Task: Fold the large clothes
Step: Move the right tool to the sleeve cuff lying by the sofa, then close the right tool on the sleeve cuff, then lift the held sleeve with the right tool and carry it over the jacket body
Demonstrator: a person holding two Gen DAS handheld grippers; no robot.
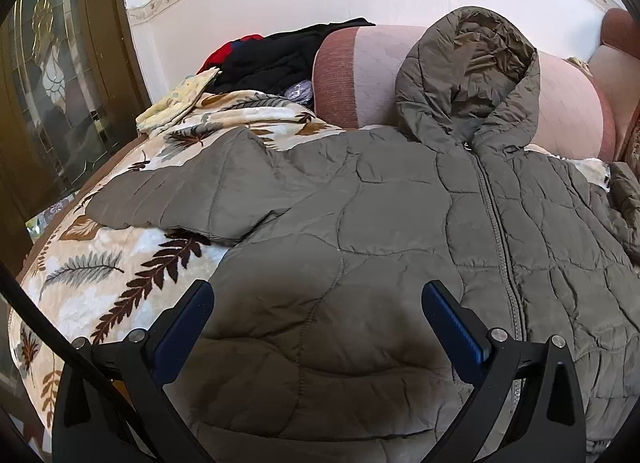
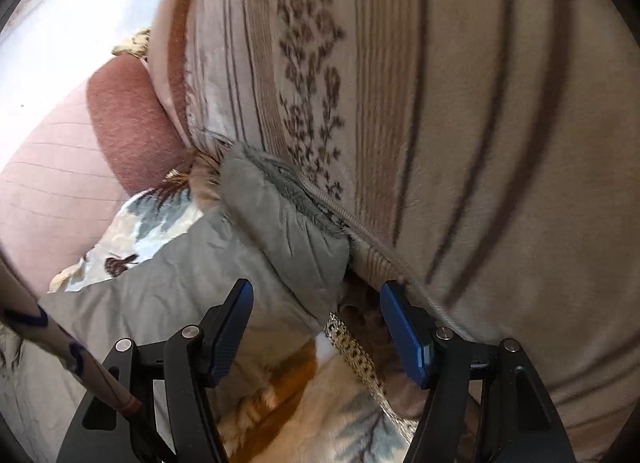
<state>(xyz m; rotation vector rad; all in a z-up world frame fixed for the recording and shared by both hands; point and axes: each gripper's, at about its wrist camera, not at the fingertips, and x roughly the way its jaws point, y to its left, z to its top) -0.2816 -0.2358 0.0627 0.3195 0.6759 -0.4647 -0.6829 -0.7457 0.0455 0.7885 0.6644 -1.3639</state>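
A large grey-green quilted hooded jacket lies face up on a leaf-print blanket, zipped, its hood resting against a pink bolster. Its left sleeve is spread out to the left. My left gripper is open and empty, just above the jacket's lower front. In the right wrist view the jacket's other sleeve cuff is pressed against a patterned cushion. My right gripper is open and empty, its fingers straddling the space just below the cuff.
A pink bolster lies along the back by the white wall. Black and red clothes are piled at the back left. A wooden glazed door stands at the left. A large striped floral cushion crowds the right gripper's side.
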